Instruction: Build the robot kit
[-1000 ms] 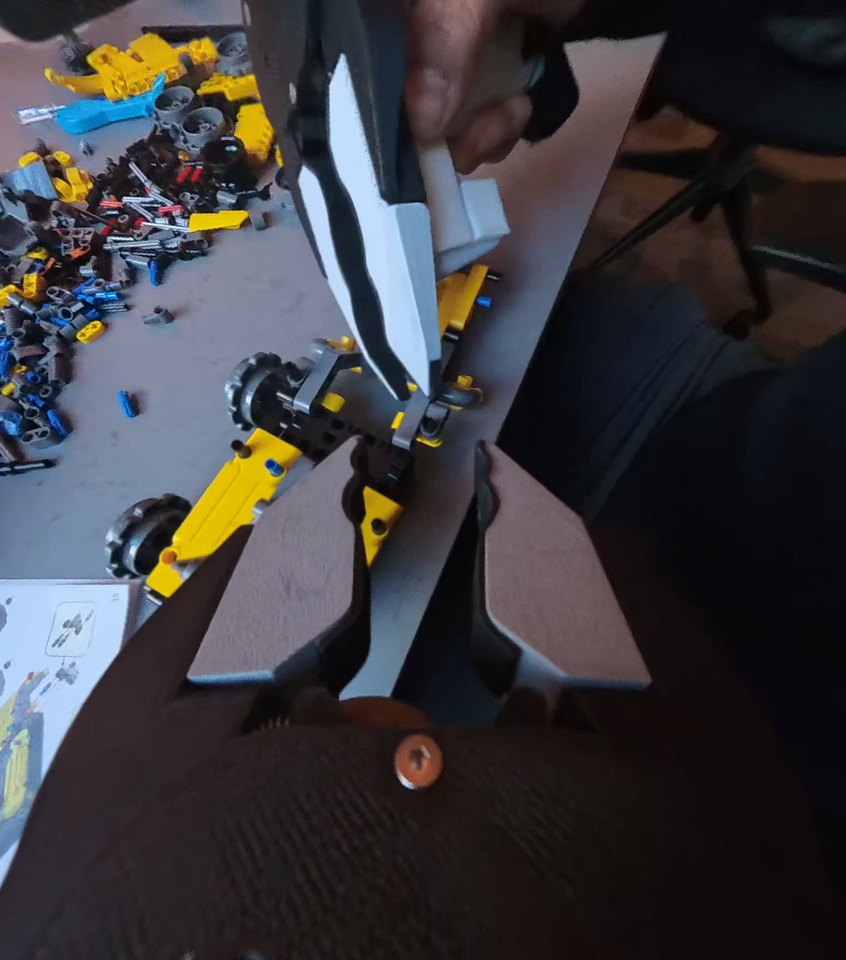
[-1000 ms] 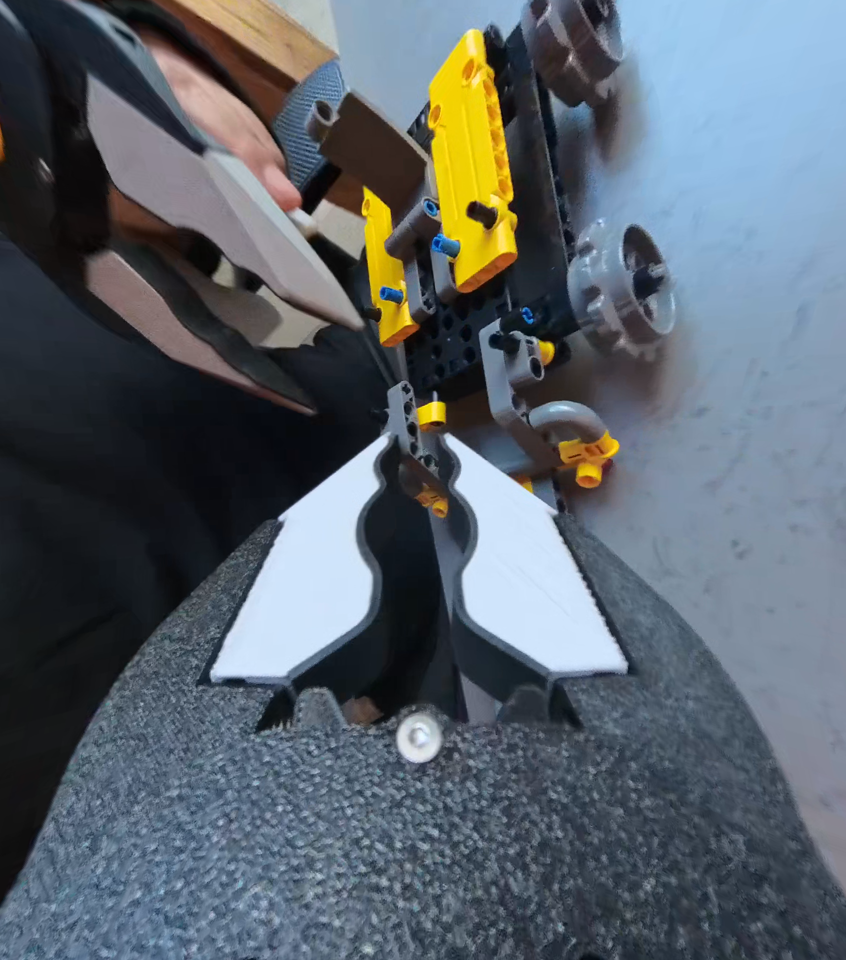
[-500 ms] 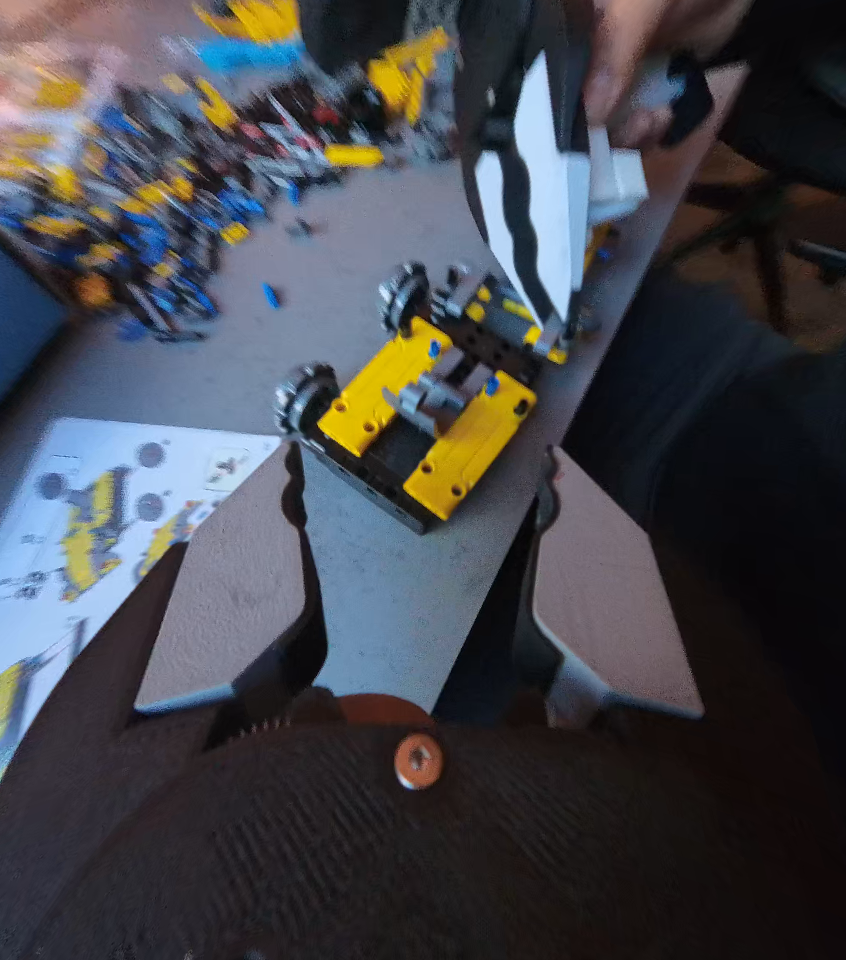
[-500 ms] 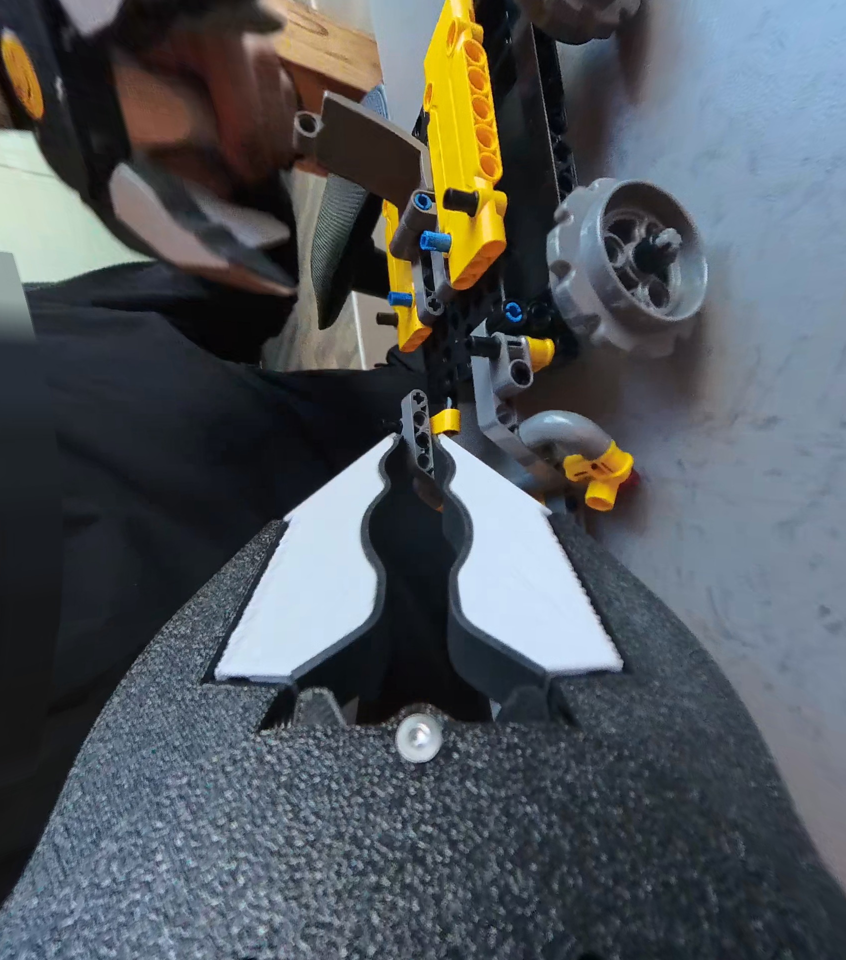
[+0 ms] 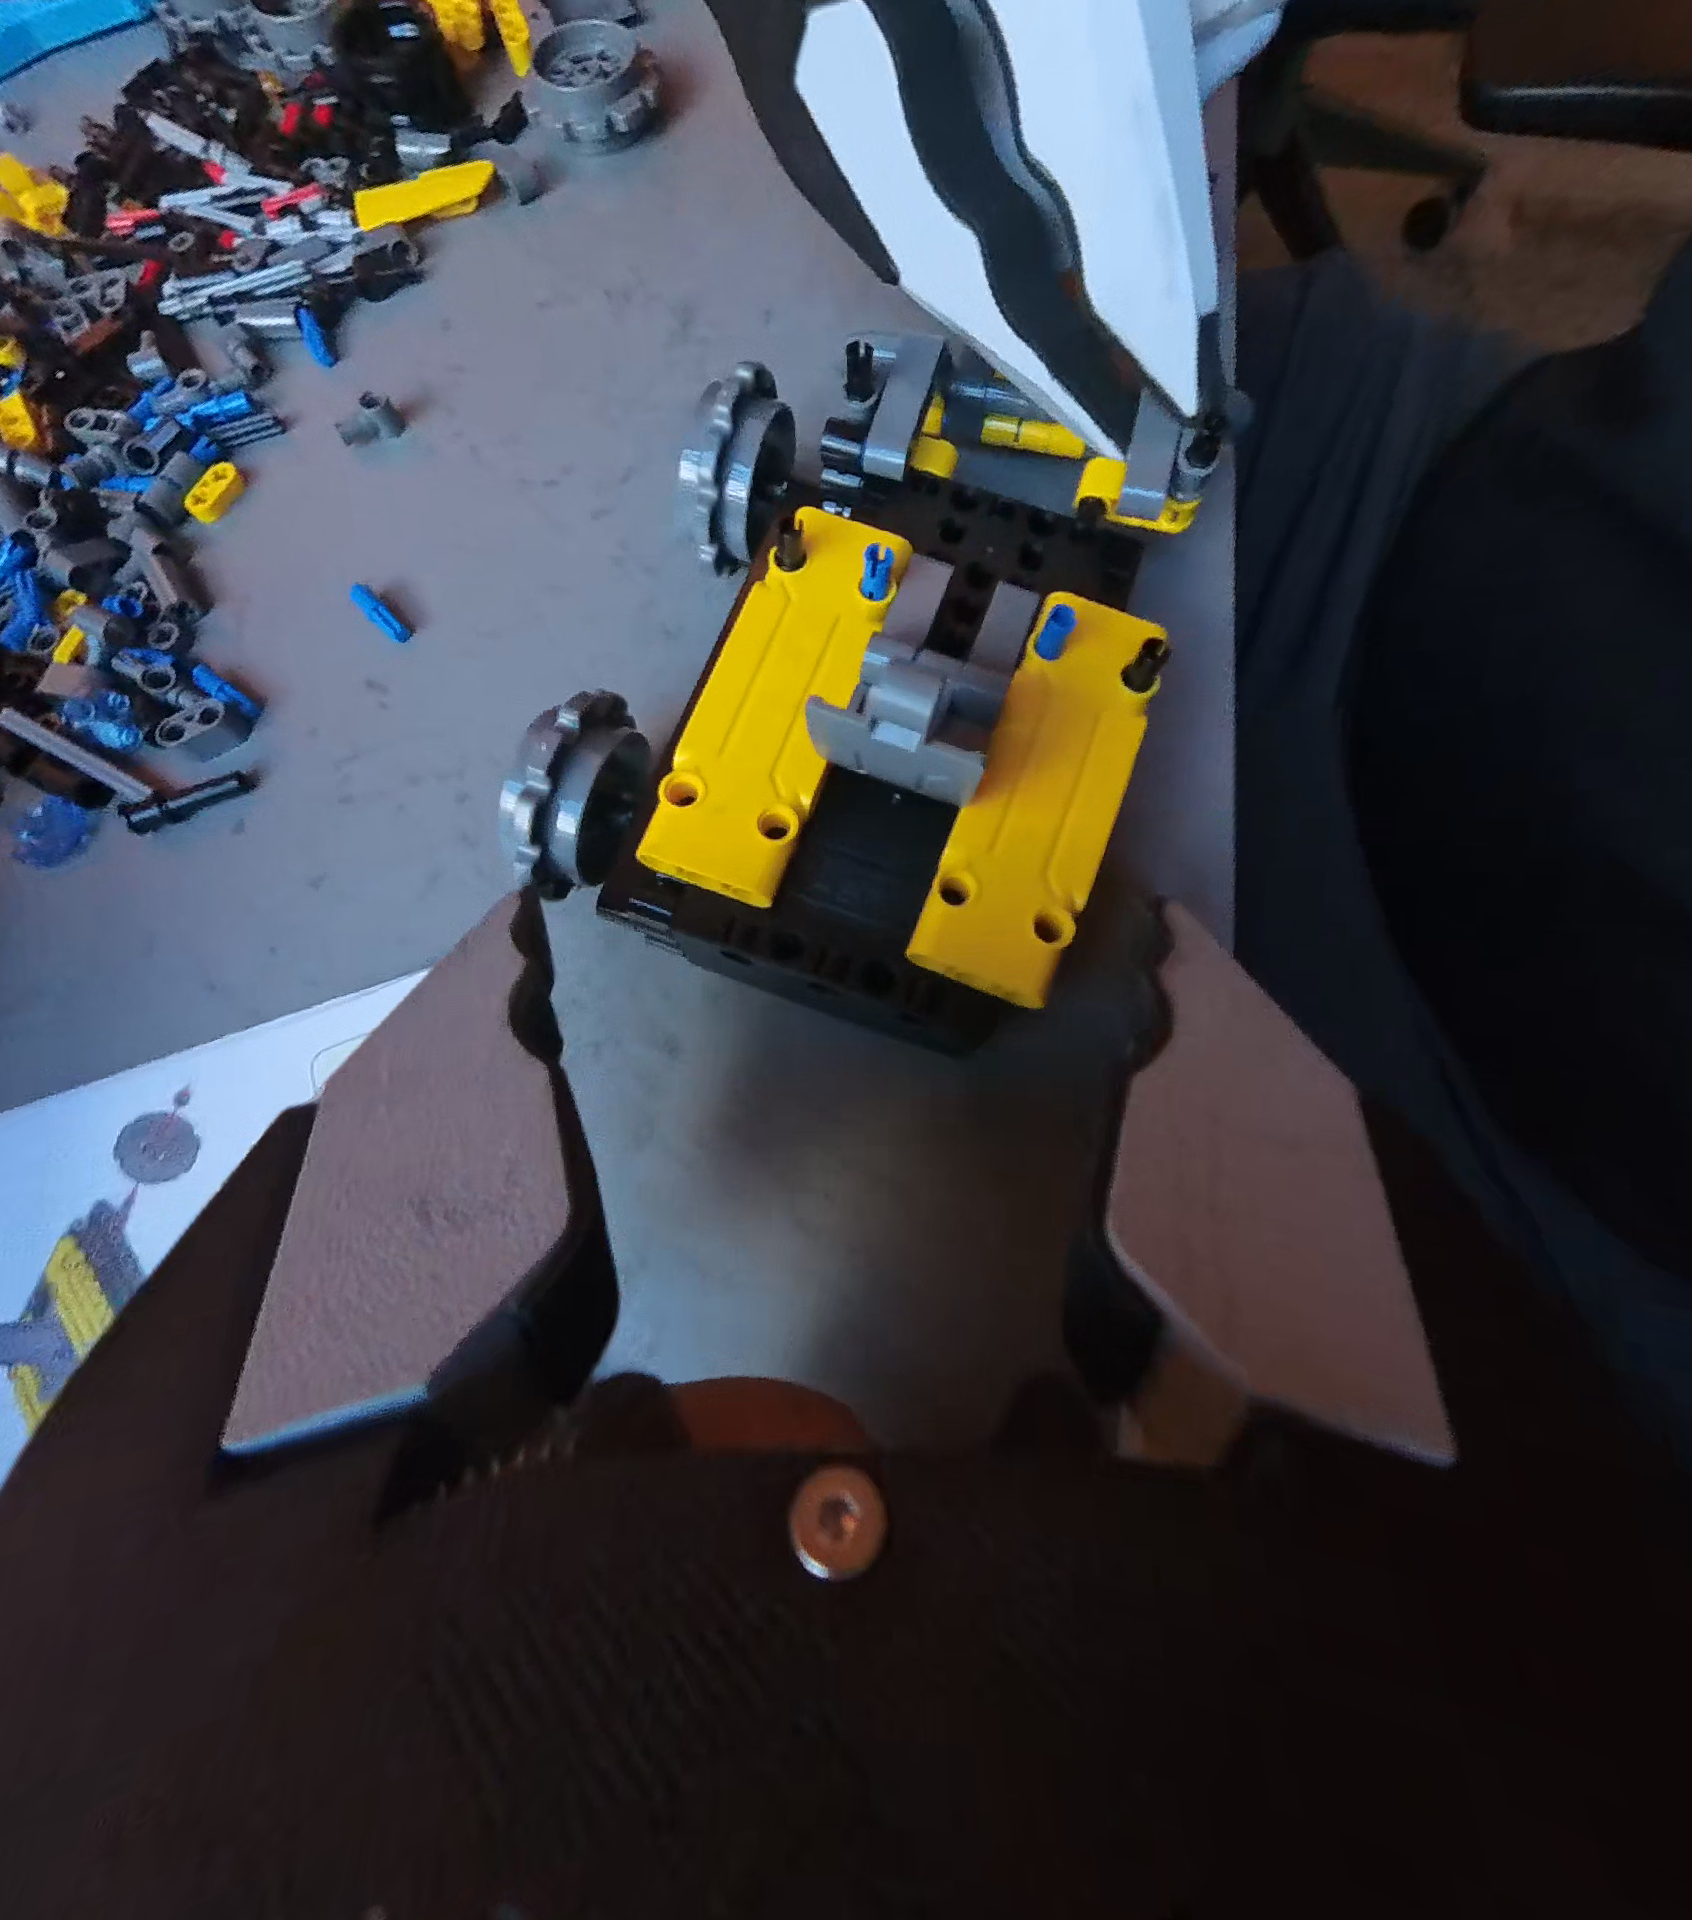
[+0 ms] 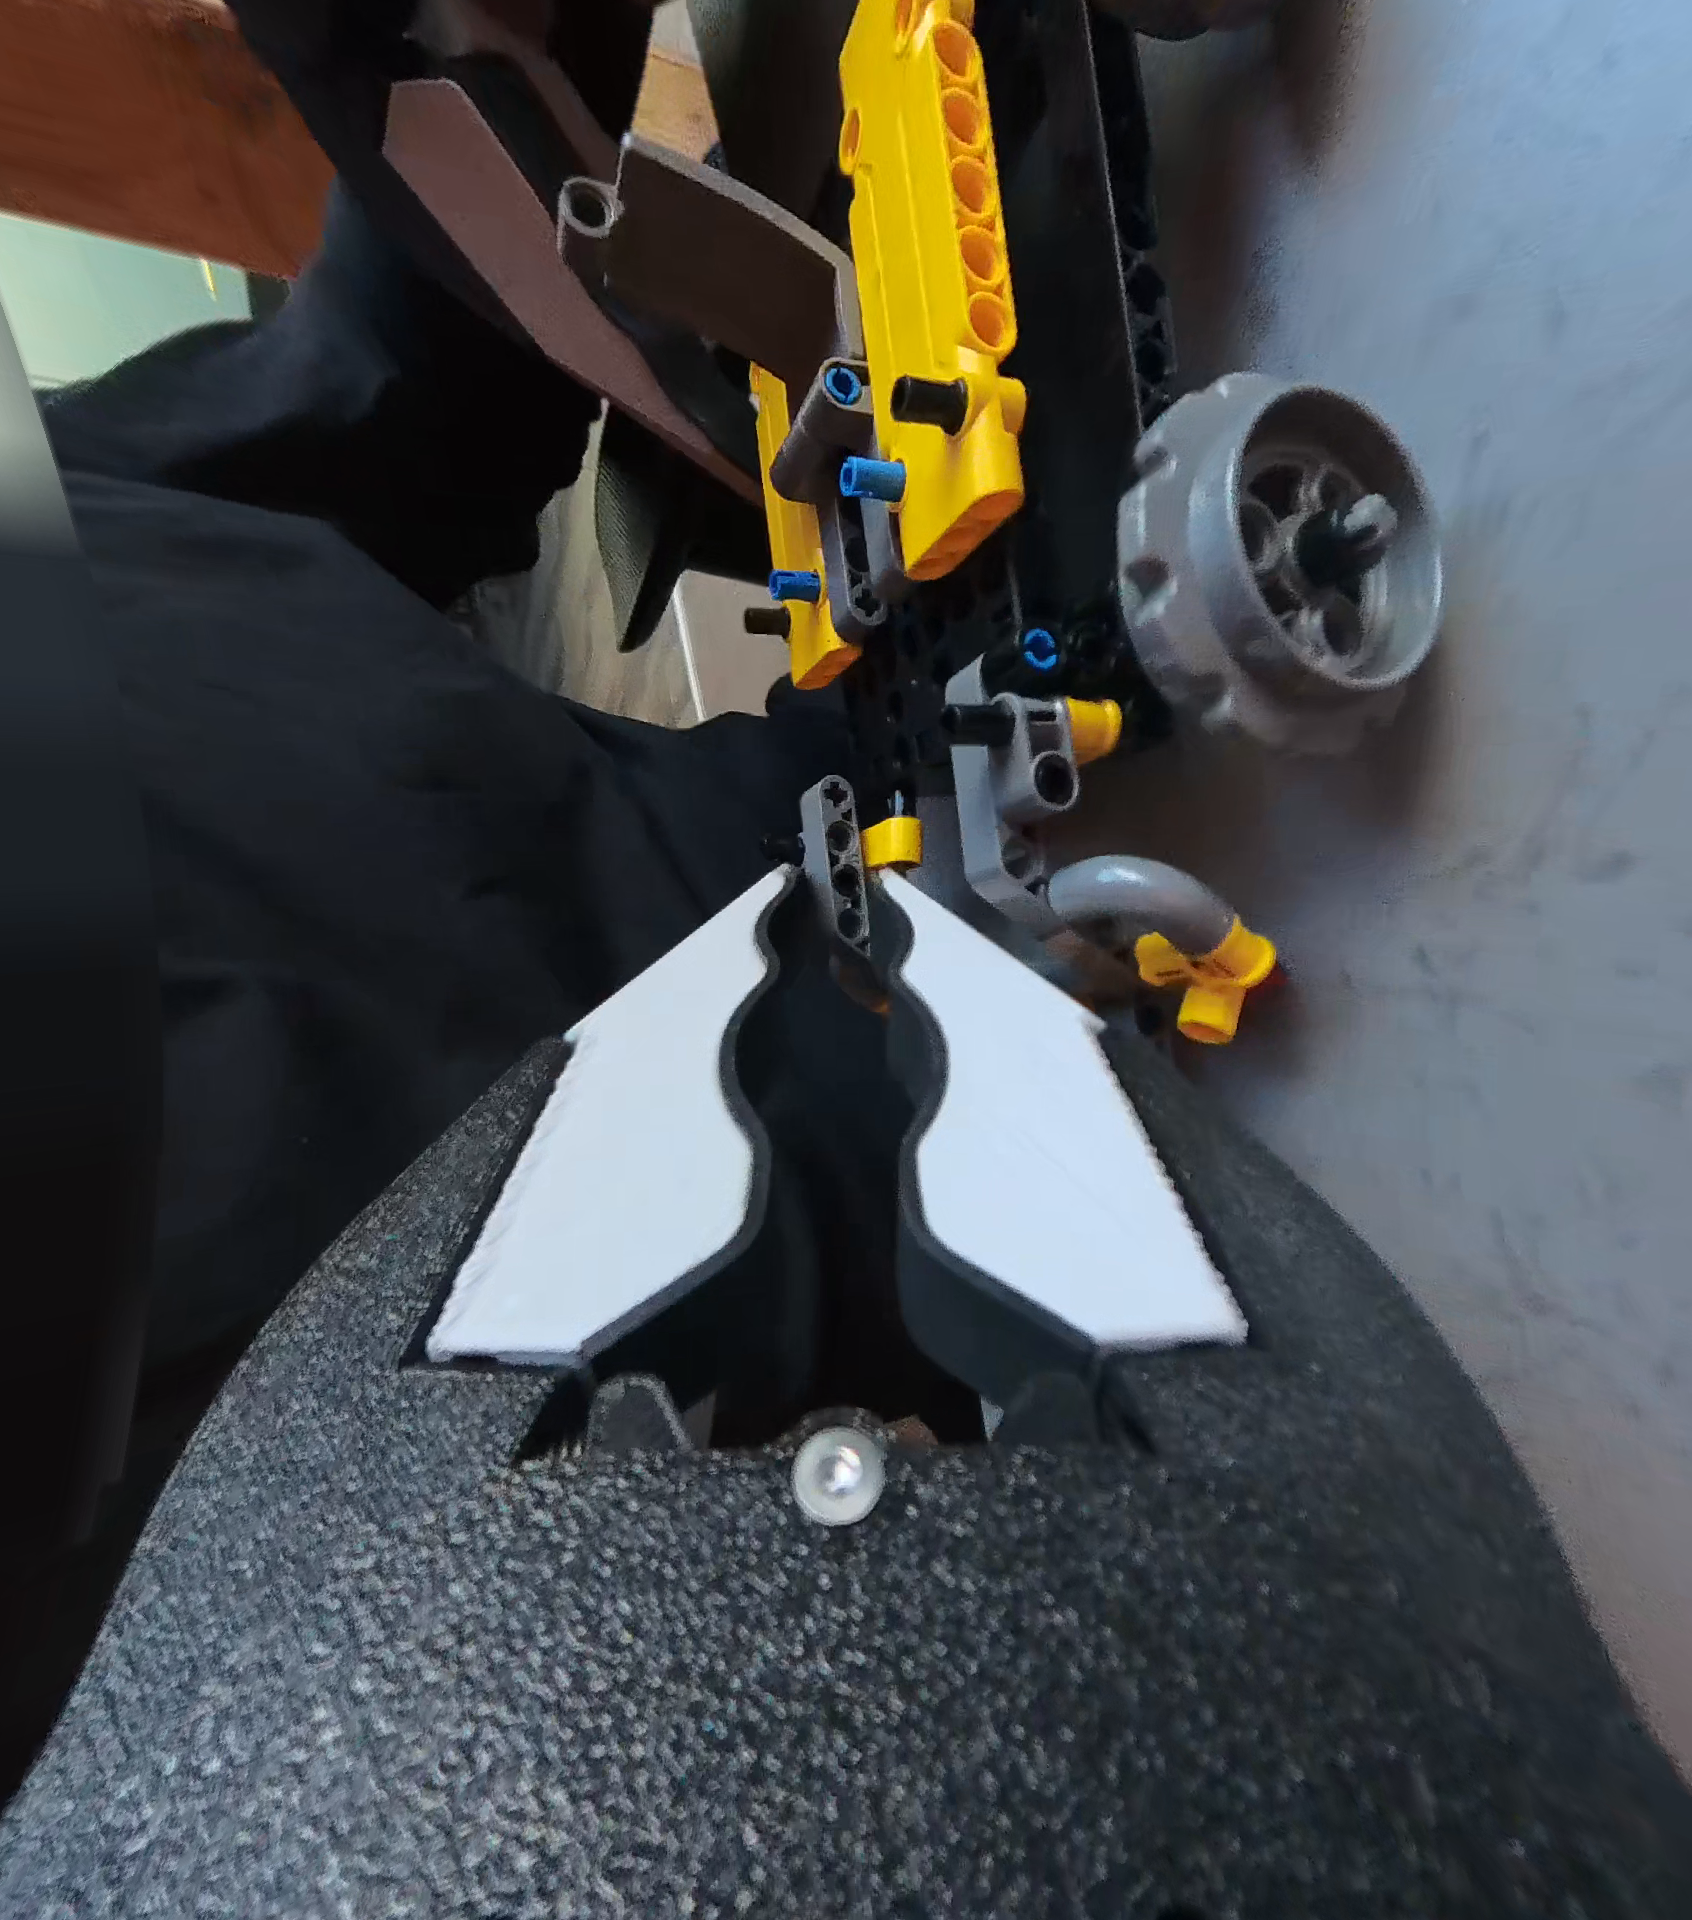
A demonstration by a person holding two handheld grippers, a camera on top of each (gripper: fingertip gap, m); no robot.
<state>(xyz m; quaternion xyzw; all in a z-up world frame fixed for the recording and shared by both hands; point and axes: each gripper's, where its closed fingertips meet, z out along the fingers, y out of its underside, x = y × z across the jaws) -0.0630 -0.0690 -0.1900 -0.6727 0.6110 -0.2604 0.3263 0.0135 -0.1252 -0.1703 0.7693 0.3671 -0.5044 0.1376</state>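
Your right gripper is pinching a grey beam at the front of the half-built yellow vehicle by the tabletop edge. Left gripper is spread wide, empty, just behind it. Loose parts pile sits unused.

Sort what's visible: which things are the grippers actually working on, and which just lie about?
In hand:
- toy vehicle, on the table's edge
- grey beam at its end, pinched by the right gripper
- left gripper, open, beside the vehicle

Lying about:
- loose parts pile
- instruction booklet
- blue pin
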